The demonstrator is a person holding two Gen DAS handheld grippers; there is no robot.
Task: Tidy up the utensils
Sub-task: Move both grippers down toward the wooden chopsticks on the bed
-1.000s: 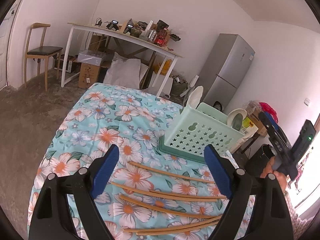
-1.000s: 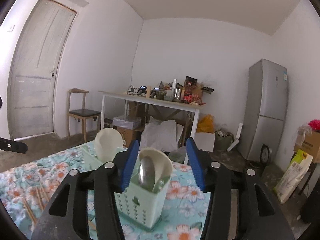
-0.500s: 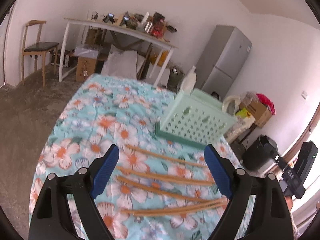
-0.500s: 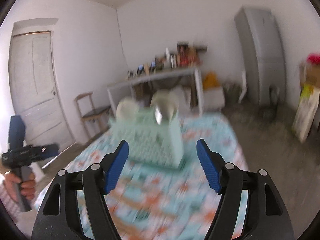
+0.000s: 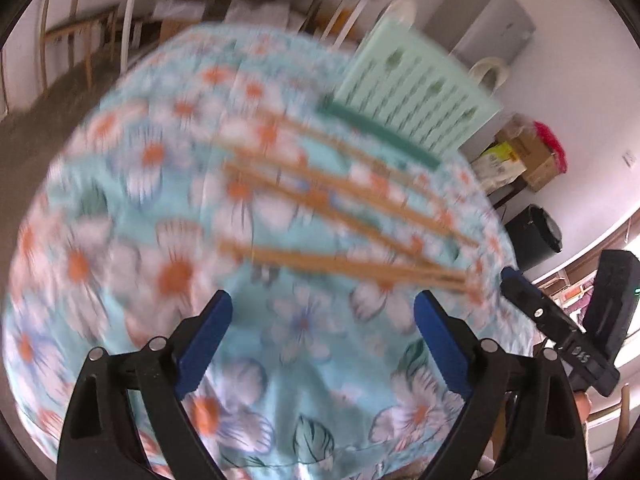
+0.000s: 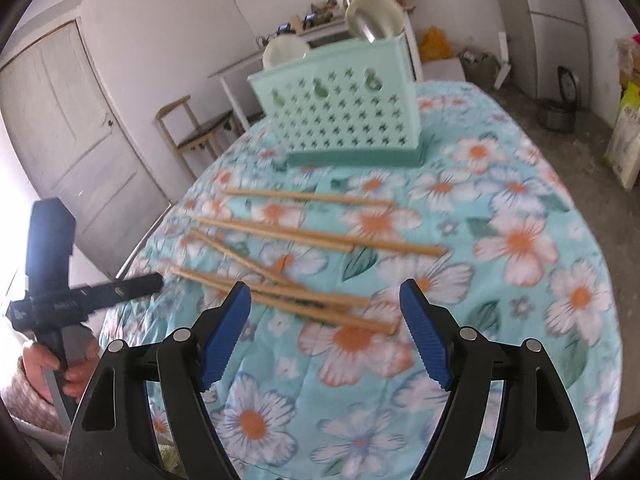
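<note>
Six or so chopsticks [image 6: 316,236], the count blurred, lie loose on the flowered tablecloth [image 6: 520,240] in front of the mint rack [image 6: 340,120], none sorted yet. They are thin, pale wood. The left gripper [image 5: 324,312] and right gripper [image 6: 326,302] have just been opening, jaws apart and empty.

Both views bright, soft daylight. Left wrist view: heavy motion blur over cloth [image 5: 168,208], sticks [image 5: 344,264], basket [image 5: 420,92]; own jaws sharp; window glare at 4 o'clock. Right wrist view: mostly sharp, slight blur on sticks [image 6: 304,236]; blown-out white at 9 o'clock. Faint shadows. Fisheye bending, black vignette at rims.
</note>
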